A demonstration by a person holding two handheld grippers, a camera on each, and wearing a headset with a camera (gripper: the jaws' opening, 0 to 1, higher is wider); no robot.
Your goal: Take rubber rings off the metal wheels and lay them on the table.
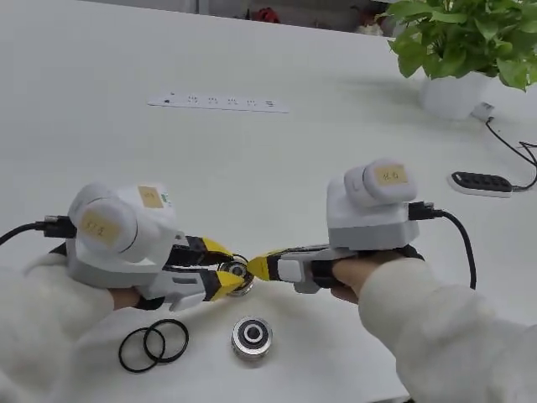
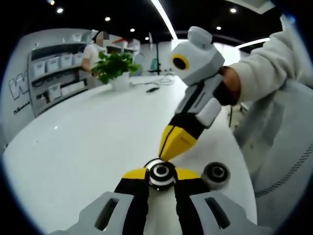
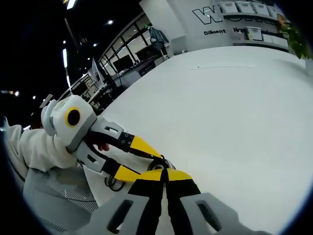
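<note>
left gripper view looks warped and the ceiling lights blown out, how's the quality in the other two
Left gripper view: fisheye bows the white table, ceiling lights glare, the gripped silver metal wheel is slightly soft. Right gripper view: same bowing, dark upper left. Head view: undistorted, evenly lit, soft shadow beside the green potted plant, two black rubber rings sharp.

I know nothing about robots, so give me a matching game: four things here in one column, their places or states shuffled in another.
1 rubber rings
2 left gripper
3 right gripper
4 potted plant

A far right of the table
B clamped around a metal wheel
C flat on the table, beside a loose wheel
D jaws together, tips at the clamped wheel

Pairs: 1-C, 2-B, 3-D, 4-A
</note>
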